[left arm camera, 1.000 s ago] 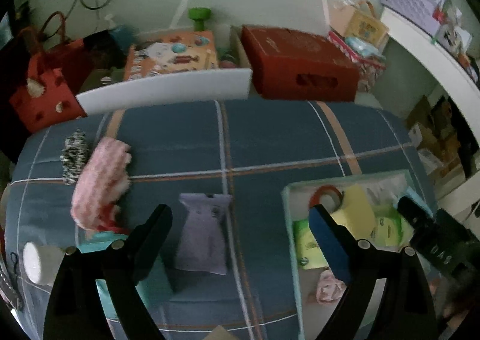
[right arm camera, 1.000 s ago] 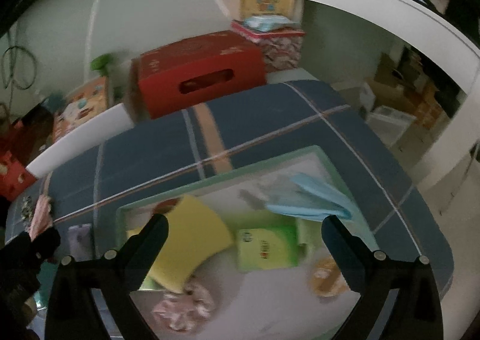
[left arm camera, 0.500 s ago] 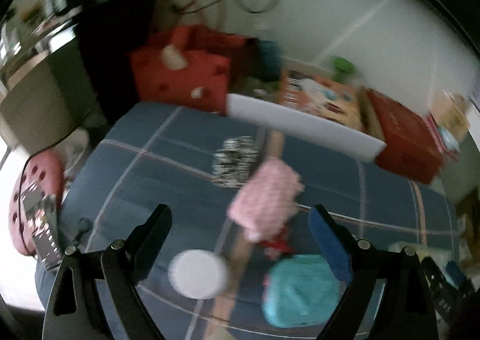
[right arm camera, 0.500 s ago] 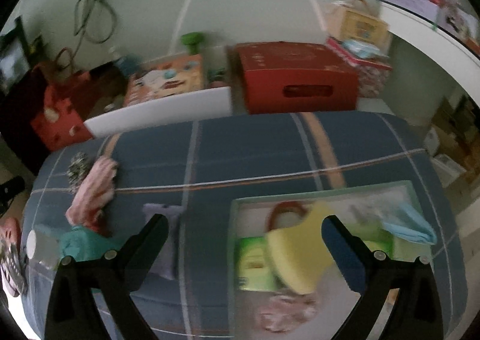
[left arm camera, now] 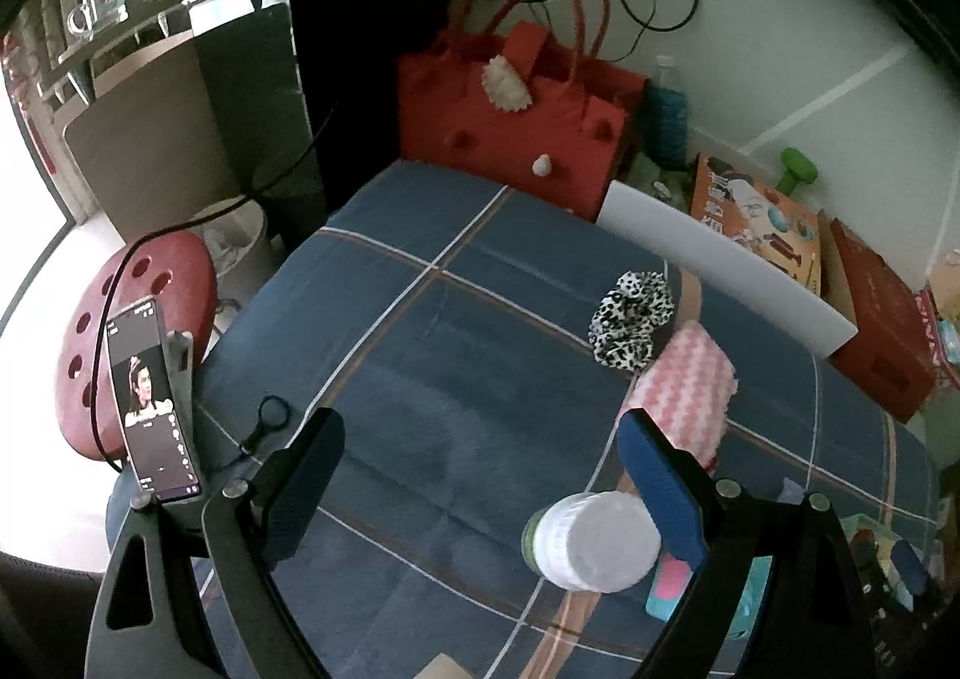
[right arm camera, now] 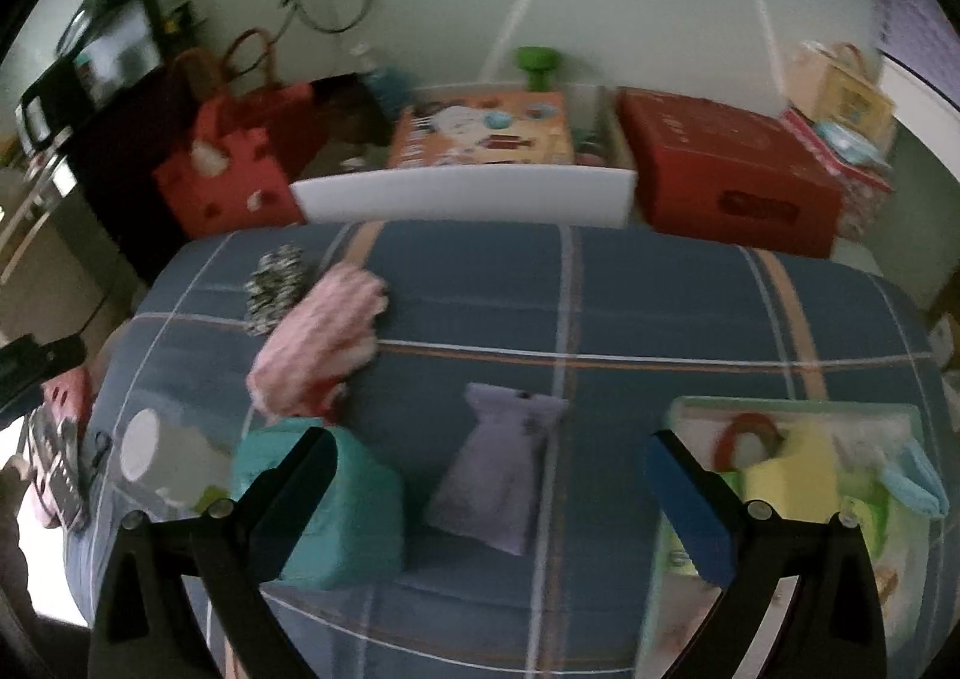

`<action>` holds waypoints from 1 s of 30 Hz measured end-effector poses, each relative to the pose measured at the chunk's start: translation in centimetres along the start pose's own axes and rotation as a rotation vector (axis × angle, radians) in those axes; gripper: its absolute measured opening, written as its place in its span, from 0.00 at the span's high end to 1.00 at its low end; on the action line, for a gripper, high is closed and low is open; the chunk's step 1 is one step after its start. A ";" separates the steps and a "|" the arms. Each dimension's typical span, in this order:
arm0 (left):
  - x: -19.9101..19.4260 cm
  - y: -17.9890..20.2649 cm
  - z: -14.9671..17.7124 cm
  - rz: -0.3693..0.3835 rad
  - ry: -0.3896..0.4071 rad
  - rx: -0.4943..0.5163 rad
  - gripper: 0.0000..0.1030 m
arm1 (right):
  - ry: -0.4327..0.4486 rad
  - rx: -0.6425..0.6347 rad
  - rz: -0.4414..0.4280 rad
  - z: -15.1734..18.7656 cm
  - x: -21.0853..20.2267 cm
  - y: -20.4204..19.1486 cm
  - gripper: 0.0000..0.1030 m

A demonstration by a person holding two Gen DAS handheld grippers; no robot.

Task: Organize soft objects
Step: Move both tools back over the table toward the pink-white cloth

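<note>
- Since a second ago your left gripper [left arm camera: 477, 484] has swung off the lilac pouch and the tray, toward the worktop's [left arm camera: 456, 355] left end; a phone on a stand [left arm camera: 153, 403] and a red stool [left arm camera: 144, 313] now show there.
- Your right gripper [right arm camera: 489, 490] has swung left as well: the tray [right arm camera: 774, 409] that filled its view now sits at the lower right.
- Left jaws stand spread wide, nothing between the pads. A white-capped bottle [left arm camera: 591, 541] stands just beside the right-hand finger.
- Right jaws are also spread, gripping nothing; below them lie the lilac pouch [right arm camera: 501, 469] and, partly behind the left-hand finger, a teal bundle [right arm camera: 345, 511].
- The soft things not yet in the tray lie on the blue plaid cloth: a leopard-print scrunchie [left arm camera: 630, 316] near the far edge, and a pink-and-white cloth [left arm camera: 687, 388] touching it on the near side.
- The pouch lies apart from the pink cloth, between the teal bundle and the tray.
- The tray holds a yellow piece [right arm camera: 792, 475], a light-blue cloth [right arm camera: 915, 484] at its right edge, and a red ring [right arm camera: 747, 436]; the right view is blurred, so finer detail there can't be made out.
- Behind the worktop stand a red felt bag [left arm camera: 510, 115] and a red box [right arm camera: 726, 175].
</note>
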State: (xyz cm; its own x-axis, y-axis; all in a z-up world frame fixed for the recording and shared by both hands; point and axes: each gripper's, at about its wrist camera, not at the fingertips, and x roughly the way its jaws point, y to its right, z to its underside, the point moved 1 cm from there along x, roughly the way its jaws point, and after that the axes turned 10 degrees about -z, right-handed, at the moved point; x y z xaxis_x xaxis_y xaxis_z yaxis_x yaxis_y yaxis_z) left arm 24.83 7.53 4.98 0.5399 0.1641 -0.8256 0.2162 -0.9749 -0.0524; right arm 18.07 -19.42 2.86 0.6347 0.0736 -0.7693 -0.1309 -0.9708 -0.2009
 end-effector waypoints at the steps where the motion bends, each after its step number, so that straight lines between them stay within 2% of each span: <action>1: 0.2 -0.1 0.1 0.006 -0.005 -0.007 0.10 | -0.002 -0.009 -0.007 0.1 0.1 -0.5 0.00; 8: 2.2 -0.1 0.0 0.071 -0.047 -0.065 0.10 | -0.002 -0.051 -0.057 0.2 0.4 -2.6 0.00; 11: 3.0 0.3 -0.4 0.117 -0.044 -0.045 0.10 | 0.007 -0.060 -0.056 0.0 0.4 -2.8 0.00; 16: 4.0 0.2 -2.2 0.139 -0.036 -0.029 0.10 | 0.009 -0.045 -0.078 -0.5 0.3 -2.5 0.00; 22: 5.7 1.8 -4.4 0.180 -0.032 0.134 0.10 | 0.002 -0.128 -0.095 -3.7 0.2 -3.6 0.00; 26: 7.4 3.5 -5.5 0.207 -0.089 0.229 0.10 | -0.042 -0.252 -0.082 -6.0 1.6 -5.4 0.00; 30: 9.7 4.5 -6.1 0.277 -0.187 0.207 0.10 | -0.162 -0.261 -0.173 -7.1 5.3 -6.1 0.00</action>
State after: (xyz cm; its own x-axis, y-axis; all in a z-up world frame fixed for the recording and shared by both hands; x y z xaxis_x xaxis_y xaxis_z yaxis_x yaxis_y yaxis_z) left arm 35.97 5.66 0.17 0.3935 -0.1208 -0.9114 -0.0958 -0.9913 0.0900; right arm 27.71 -14.73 4.31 0.4983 0.2567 -0.8281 0.1801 -0.9650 -0.1907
